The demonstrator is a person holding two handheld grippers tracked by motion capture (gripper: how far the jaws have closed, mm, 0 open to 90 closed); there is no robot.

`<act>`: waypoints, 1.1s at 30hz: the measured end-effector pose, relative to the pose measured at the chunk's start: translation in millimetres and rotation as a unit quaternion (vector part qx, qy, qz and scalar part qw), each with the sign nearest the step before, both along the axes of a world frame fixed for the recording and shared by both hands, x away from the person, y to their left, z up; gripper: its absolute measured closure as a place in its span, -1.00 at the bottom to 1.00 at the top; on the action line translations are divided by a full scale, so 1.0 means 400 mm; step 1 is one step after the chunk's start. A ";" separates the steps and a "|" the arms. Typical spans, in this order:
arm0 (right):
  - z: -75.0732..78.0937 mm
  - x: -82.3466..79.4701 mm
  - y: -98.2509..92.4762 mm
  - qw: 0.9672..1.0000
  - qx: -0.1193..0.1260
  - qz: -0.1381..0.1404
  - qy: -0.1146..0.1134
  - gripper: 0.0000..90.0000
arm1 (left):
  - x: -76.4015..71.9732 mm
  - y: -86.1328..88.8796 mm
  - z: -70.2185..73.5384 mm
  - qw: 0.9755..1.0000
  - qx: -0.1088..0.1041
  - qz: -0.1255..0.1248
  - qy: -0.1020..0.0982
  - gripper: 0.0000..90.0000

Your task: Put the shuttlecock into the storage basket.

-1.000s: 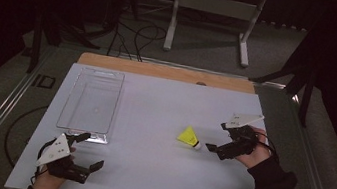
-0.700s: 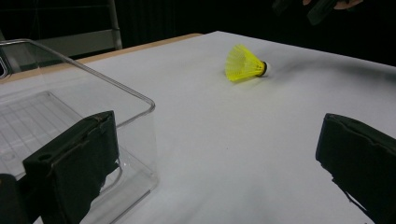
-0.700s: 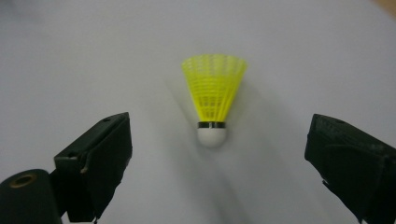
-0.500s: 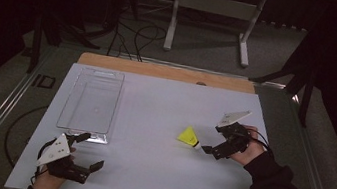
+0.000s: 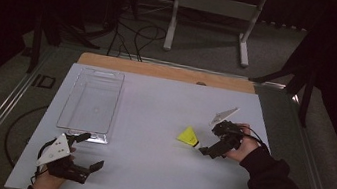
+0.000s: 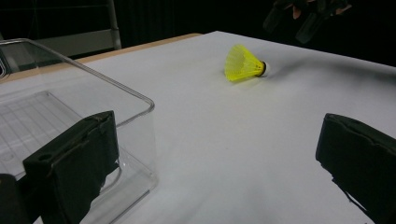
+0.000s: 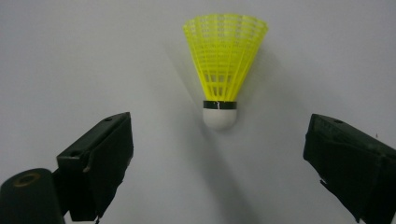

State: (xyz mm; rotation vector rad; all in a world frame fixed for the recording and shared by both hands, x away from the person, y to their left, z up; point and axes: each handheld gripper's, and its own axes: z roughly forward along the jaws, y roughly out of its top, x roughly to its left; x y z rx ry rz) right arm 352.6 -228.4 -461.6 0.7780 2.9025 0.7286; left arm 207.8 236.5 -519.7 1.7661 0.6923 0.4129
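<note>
The yellow birdie [image 5: 189, 136] lies on its side on the white desk [image 5: 145, 172], white tip toward the right tool [image 5: 209, 151]. That tool is spread wide, just beside it, not touching. The left tool [image 5: 89, 153] is spread too, near the clear tray [image 5: 90, 100].

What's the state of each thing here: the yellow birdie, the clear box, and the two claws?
Shuttlecock: lying on its side on the table, cork toward the right claw, not gripped.
Tray: upright, open-topped, empty.
Right claw: open, jaws either side of the cork but short of it.
Left claw: open, holding nothing, beside the tray's near corner.
</note>
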 end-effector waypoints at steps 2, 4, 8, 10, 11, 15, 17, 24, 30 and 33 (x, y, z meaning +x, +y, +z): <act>-0.003 0.002 0.003 1.000 -0.003 0.002 0.006 -0.79 | 0.000 0.000 0.000 1.000 0.000 0.000 0.000 -1.00; -0.011 0.007 0.010 1.000 -0.013 0.005 0.019 -0.74 | 0.000 0.000 0.000 1.000 0.000 0.000 0.000 -1.00; -0.021 0.014 0.021 0.999 -0.033 0.003 0.027 -0.74 | 0.000 0.000 0.000 1.000 0.000 -0.001 0.000 -1.00; -0.027 0.019 0.026 0.998 -0.042 0.001 0.038 -0.74 | 0.000 0.000 0.000 1.000 -0.001 0.000 0.000 -1.00; -0.030 0.020 0.029 0.998 -0.049 -0.002 0.036 -0.72 | 0.000 0.000 0.000 1.000 -0.001 0.000 0.000 -1.00; -0.041 0.027 0.038 0.997 -0.060 0.003 0.053 -0.70 | 0.000 0.000 0.000 1.000 0.000 -0.001 0.000 -1.00; -0.047 0.030 0.042 0.996 -0.066 0.002 0.057 -0.70 | 0.000 0.001 0.000 1.000 0.000 -0.001 0.000 -1.00; -0.066 0.039 0.057 0.994 -0.085 -0.002 0.071 -0.60 | 0.000 0.001 0.000 1.000 0.000 -0.001 0.000 -1.00; -0.083 0.047 0.070 0.992 -0.103 -0.003 0.078 -0.52 | 0.000 0.001 -0.001 1.000 -0.001 -0.001 0.001 -1.00; -0.090 0.048 0.078 0.990 -0.113 -0.002 0.081 -0.47 | 0.001 0.001 -0.001 1.000 -0.001 -0.002 0.001 -1.00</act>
